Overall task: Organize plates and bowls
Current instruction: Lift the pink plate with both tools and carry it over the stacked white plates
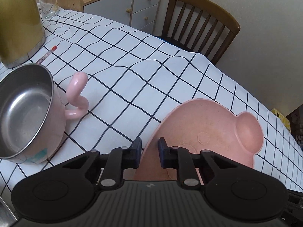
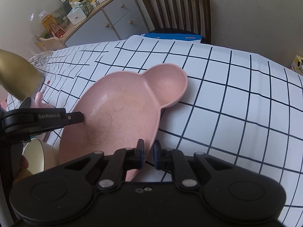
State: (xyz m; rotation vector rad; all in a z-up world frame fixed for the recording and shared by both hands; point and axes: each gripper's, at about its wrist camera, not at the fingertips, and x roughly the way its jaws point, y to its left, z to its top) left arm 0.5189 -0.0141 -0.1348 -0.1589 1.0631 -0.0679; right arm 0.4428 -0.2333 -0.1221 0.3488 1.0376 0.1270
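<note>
Gripping pink plate [image 1: 208, 128] rim, left tongs [image 1: 150, 147] pinched, right tongs [image 2: 148, 151] likewise, plate tilted.

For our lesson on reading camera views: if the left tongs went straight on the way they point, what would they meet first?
The left tongs already straddle the pink bear-shaped plate's rim, so they would probably meet the plate itself first.

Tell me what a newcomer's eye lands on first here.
First the pink bear-shaped plate, tilted above the grid-checked tablecloth, its rim gripped on opposite sides by the left claw and the right claw. Next, at the left, the steel-lined pink bowl with its curly handle, below a gold kettle.
</note>
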